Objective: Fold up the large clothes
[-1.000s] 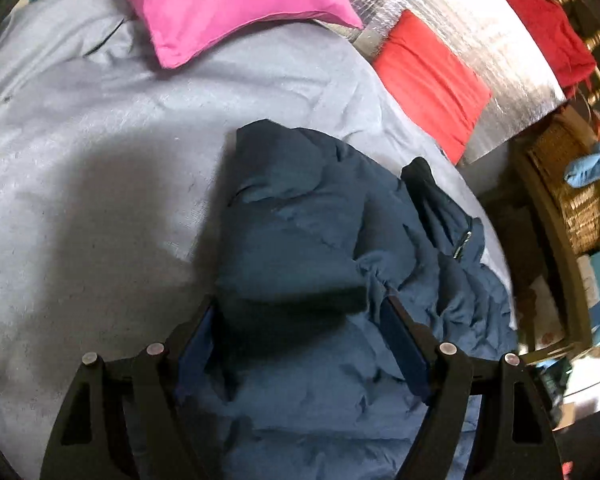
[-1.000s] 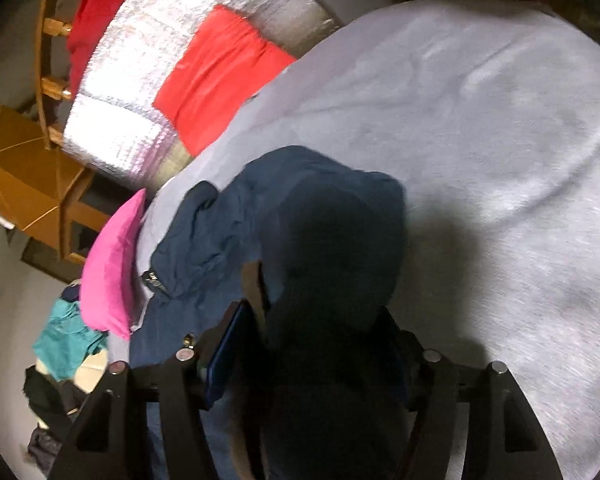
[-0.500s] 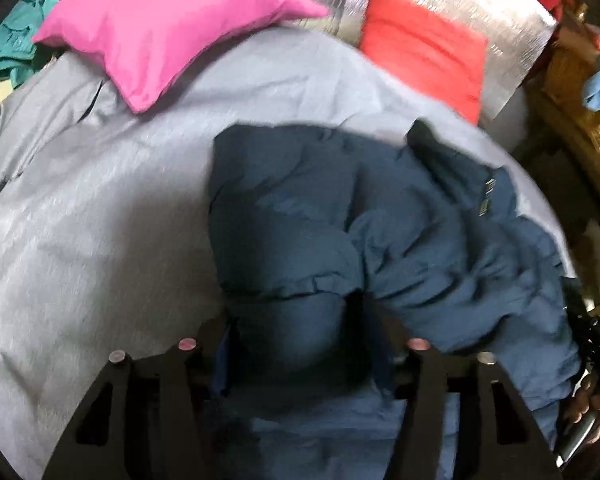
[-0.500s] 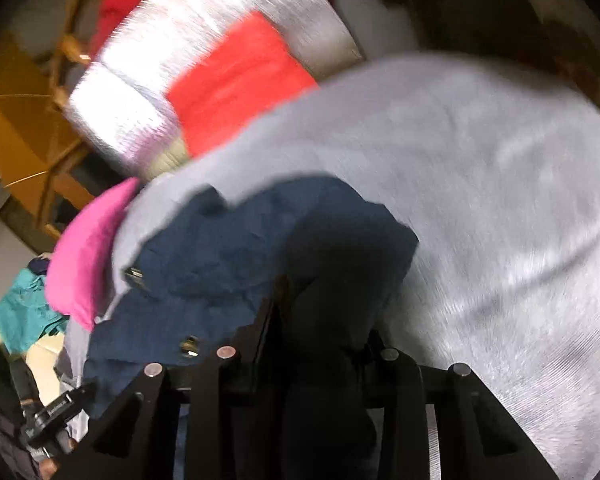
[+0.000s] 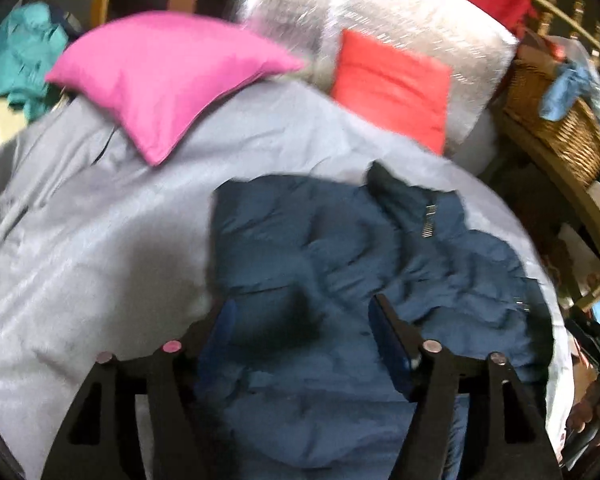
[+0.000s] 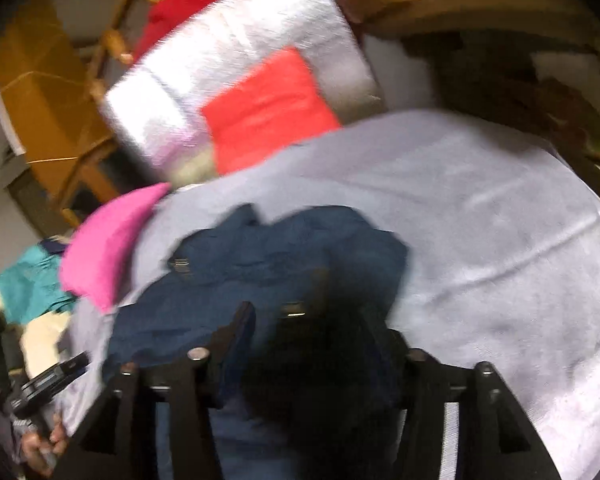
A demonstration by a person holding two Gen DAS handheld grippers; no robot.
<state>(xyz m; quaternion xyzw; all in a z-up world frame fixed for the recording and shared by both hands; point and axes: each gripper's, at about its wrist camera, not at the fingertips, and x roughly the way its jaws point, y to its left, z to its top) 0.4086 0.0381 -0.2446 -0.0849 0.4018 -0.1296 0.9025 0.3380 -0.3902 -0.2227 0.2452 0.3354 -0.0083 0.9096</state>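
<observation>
Grey bedspread (image 5: 100, 216) under navy jacket (image 5: 340, 248)

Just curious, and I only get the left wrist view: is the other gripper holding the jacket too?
Observer: Yes. The right gripper pinches a dark bunch of the jacket. Its jaws have just eased open a little, but the fabric is between them.
Operator: Anything past the silver pad that I can't see?
Observer: A brown cardboard box sits to the left of the silver pad in the right wrist view.
</observation>
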